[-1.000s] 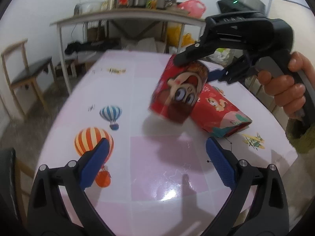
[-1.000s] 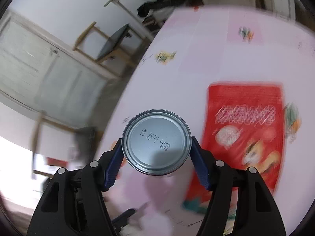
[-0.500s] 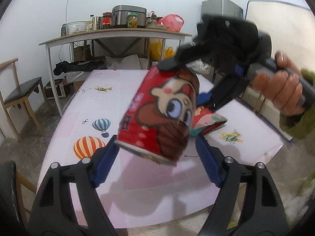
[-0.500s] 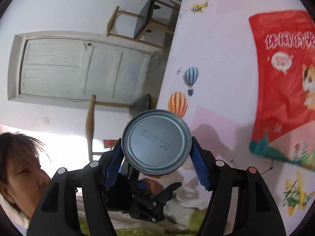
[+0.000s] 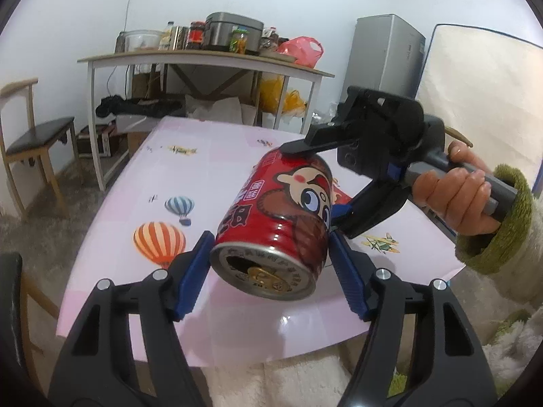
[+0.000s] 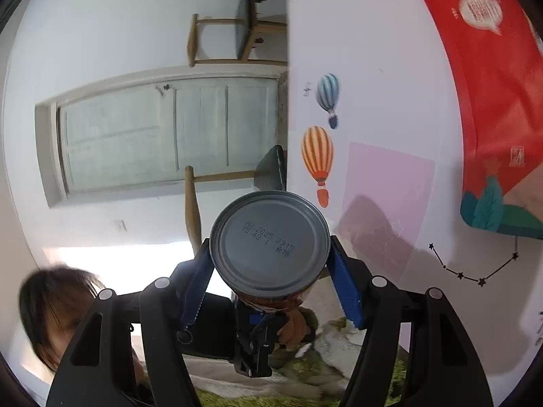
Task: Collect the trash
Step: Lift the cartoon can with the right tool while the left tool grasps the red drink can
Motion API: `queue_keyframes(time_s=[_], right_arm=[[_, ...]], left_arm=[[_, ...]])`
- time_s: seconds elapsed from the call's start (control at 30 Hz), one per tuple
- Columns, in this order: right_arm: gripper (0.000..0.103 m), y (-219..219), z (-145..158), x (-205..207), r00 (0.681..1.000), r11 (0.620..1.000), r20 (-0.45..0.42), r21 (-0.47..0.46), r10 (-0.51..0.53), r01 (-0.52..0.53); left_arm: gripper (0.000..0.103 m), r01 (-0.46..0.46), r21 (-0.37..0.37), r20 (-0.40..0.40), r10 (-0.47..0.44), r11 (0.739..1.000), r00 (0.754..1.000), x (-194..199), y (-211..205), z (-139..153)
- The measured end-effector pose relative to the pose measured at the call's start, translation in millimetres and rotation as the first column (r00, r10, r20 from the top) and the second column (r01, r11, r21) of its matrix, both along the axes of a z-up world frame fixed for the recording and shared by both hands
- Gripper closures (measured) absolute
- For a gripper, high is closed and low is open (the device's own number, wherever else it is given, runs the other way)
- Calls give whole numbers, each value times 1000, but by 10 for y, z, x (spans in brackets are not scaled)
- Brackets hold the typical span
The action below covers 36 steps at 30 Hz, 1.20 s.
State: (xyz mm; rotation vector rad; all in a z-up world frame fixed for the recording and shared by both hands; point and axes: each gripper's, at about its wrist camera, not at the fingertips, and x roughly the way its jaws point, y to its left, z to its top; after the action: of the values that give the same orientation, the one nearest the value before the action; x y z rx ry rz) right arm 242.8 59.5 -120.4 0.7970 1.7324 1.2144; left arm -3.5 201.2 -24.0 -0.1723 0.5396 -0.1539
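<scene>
Can: a red drink can [image 5: 275, 224] with a cartoon face hangs tilted in the air above the near edge of the pink table [image 5: 210, 183], its opened top toward the left gripper, its grey base [image 6: 269, 246] toward the right.
Right gripper [image 6: 271, 271]: its 2 blue pads are clamped on the can's base end; a hand [image 5: 454, 200] in a green fleece cuff grips the handle.
Left gripper [image 5: 271, 274]: its jaws have just been closing around the can's top end; the pads [image 5: 195, 276] sit against its sides.
Table: a red snack bag [image 6: 492, 84] lies flat beyond the can, near 2 printed balloons.
</scene>
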Motion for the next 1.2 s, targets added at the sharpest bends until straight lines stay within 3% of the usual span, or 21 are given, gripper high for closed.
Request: queue_keyframes(time_s=[0.3, 0.63, 0.97, 1.2], right_arm=[[33, 96, -327, -61, 988, 997, -143, -72, -51, 41], [20, -25, -338, -86, 993, 982, -90, -178, -76, 59], [20, -286, -118, -46, 991, 966, 90, -233, -97, 115], [20, -570, 197, -32, 957, 947, 267, -259, -117, 188]], left_arm=[[39, -25, -32, -75, 23, 999, 997, 69, 92, -64], [40, -30, -23, -116, 27, 999, 993, 156, 51, -90], [40, -34, 43, -100, 38, 998, 994, 271, -75, -31], [40, -16, 100, -75, 23, 995, 997, 453, -249, 43]])
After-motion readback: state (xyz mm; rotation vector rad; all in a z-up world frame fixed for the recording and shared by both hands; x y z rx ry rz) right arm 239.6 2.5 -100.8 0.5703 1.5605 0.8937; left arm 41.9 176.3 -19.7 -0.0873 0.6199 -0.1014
